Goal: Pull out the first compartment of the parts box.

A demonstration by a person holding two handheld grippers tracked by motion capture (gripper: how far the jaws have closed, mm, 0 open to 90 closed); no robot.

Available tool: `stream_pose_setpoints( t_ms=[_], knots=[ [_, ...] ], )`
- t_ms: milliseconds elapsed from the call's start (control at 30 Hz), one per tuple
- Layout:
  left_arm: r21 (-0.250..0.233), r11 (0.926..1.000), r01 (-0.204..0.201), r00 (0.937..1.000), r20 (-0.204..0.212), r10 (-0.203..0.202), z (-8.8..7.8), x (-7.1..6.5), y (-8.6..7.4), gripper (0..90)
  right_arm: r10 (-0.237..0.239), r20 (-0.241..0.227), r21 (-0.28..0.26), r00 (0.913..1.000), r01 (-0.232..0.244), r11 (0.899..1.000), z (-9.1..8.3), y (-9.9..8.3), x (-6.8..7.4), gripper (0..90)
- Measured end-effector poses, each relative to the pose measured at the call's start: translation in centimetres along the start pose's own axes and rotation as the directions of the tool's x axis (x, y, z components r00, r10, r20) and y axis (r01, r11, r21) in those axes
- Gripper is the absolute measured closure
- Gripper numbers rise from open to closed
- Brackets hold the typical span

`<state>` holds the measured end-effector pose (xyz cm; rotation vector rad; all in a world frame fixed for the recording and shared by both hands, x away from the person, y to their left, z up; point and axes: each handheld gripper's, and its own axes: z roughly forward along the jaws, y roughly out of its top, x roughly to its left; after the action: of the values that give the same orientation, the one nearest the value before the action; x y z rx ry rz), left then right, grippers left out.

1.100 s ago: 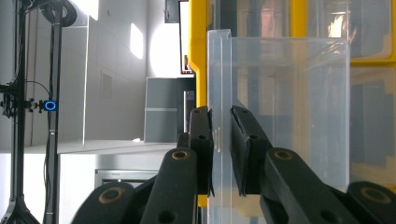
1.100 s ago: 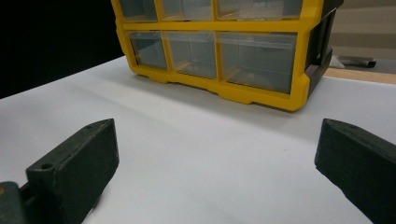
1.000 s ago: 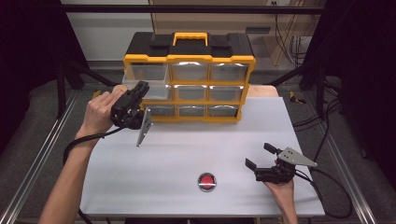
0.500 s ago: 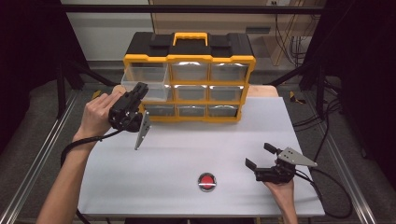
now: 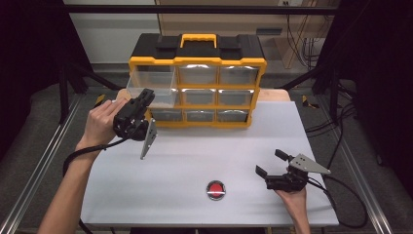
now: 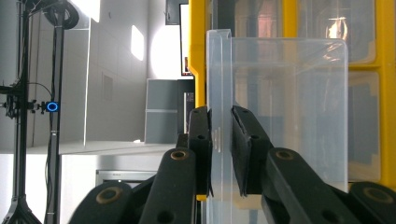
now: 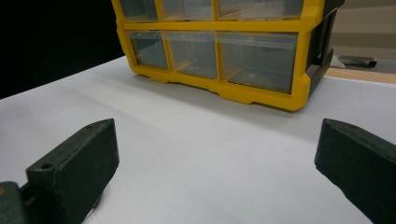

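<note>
At upper left of the high view, the left gripper point(image 5: 146, 95) pinches the clear drawer's point(image 5: 152, 84) front lip, the drawer partly out of the yellow organizer point(image 5: 197, 117). Thin plastic could slip free. The right gripper point(image 5: 273, 164) rests open, lower right.

1. The drawer point(image 6: 280, 121) held by the left gripper point(image 6: 222, 140) is clear plastic. It is smooth and shiny, and you can see right through it.
2. The box of drawers point(image 5: 197, 83) has a yellow plastic frame that is smooth and a bit shiny. Its top is black plastic and looks dull.
3. The other drawers point(image 7: 254, 58) are the same see-through plastic and catch the light.
4. The table top point(image 5: 195, 156) is white, smooth and matt, not shiny.
5. The right gripper point(image 5: 272, 163) has black jaws that look like dull, slightly rough plastic.
6. The round button point(image 5: 215, 189) on the table is red and glossy with a shiny silver ring.
</note>
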<state>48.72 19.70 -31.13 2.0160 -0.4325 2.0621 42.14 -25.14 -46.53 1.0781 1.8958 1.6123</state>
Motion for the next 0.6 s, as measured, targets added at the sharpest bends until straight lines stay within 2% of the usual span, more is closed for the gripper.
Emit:
stream_pose_setpoints(
  t_ms=[100,233,267,300,400,467,500,533,567,600],
  knots=[
    [0.003,1.0,0.006,1.0,0.004,-0.006,0.0,0.0,0.0,77.5,0.001,0.0,-0.001,1.0,-0.001,1.0,0.0,0.0,0.0,0.6],
    [0.001,0.9986,0.052,0.9981,0.032,-0.052,0.0,0.4,0.1,76.1,0.002,0.001,-0.002,1.0,-0.002,1.0,0.0,0.0,0.0,0.6],
    [0.001,0.9986,0.052,0.9981,0.032,-0.052,0.0,0.4,0.1,74.4,0.002,0.001,-0.002,1.0,-0.002,1.0,0.0,0.0,0.0,0.6],
    [0.001,0.9951,0.099,0.994,0.046,-0.099,0.0,0.6,0.1,73.4,0.001,0.0,-0.002,1.0,-0.001,1.0,0.0,0.0,0.0,0.6],
    [0.011,0.9898,0.142,0.9876,0.067,-0.142,-0.1,0.9,0.1,70.3,0.001,0.0,-0.003,1.0,-0.001,1.0,0.0,0.0,0.0,0.6],
    [0.018,0.9837,0.179,0.9805,0.079,-0.18,-0.1,1.1,0.1,67.9,0.002,0.0,-0.003,1.0,-0.002,1.0,0.0,0.0,0.0,0.6],
    [0.018,0.9837,0.179,0.9805,0.079,-0.18,-0.1,1.1,0.1,66.8,0.001,0.0,-0.004,1.0,-0.001,1.0,0.0,0.0,0.0,0.6],
    [0.026,0.9743,0.224,0.9705,0.087,-0.225,-0.1,1.3,0.1,65.3,0.002,0.0,-0.004,1.0,-0.002,1.0,0.0,0.0,0.0,0.6],
    [0.031,0.9681,0.249,0.9637,0.092,-0.25,-0.1,1.4,0.1,63.5,0.002,0.0,-0.004,1.0,-0.002,1.0,0.0,0.0,0.0,0.5],
    [0.031,0.9681,0.249,0.9637,0.092,-0.25,-0.1,1.4,0.1,62.4,0.002,0.0,-0.004,1.0,-0.002,1.0,0.0,0.0,0.0,0.5]
  ],
)
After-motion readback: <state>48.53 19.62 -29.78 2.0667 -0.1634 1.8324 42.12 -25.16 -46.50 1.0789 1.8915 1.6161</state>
